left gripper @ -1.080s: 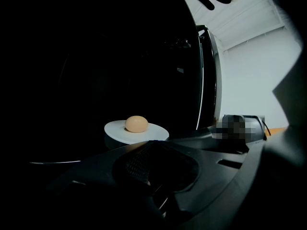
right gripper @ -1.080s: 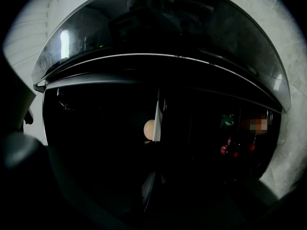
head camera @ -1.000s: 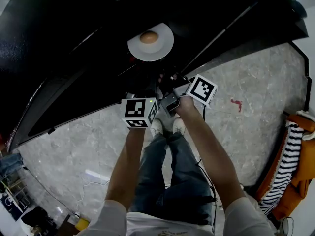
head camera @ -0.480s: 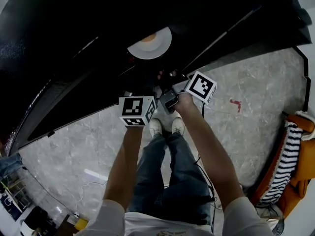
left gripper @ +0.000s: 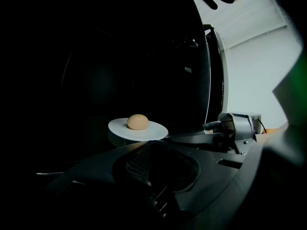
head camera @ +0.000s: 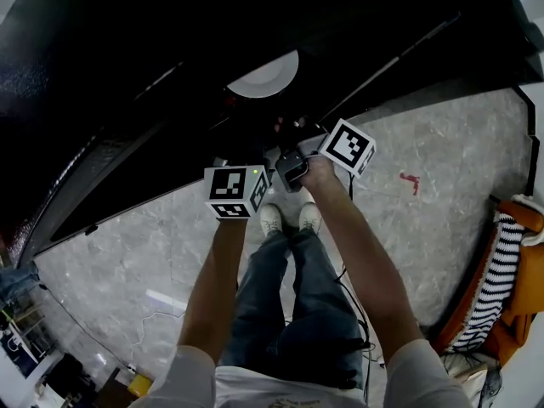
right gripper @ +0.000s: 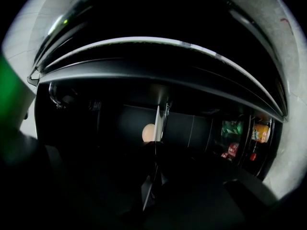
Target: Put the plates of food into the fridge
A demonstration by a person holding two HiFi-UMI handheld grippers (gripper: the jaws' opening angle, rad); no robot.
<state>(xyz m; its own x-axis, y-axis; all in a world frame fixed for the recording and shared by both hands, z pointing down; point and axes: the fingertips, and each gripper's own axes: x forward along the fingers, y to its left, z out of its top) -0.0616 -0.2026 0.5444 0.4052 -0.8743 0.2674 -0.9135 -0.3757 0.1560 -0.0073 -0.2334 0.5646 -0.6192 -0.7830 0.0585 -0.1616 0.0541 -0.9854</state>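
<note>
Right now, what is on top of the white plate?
One tan, egg-shaped food item sits on the white plate. From the head view the fridge covers it; only the plate's rim shows.

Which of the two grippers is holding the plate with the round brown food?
The right gripper: its jaws are shut on the rim of the white plate. The left gripper has nothing between its jaws; the plate sits beyond them.
</note>
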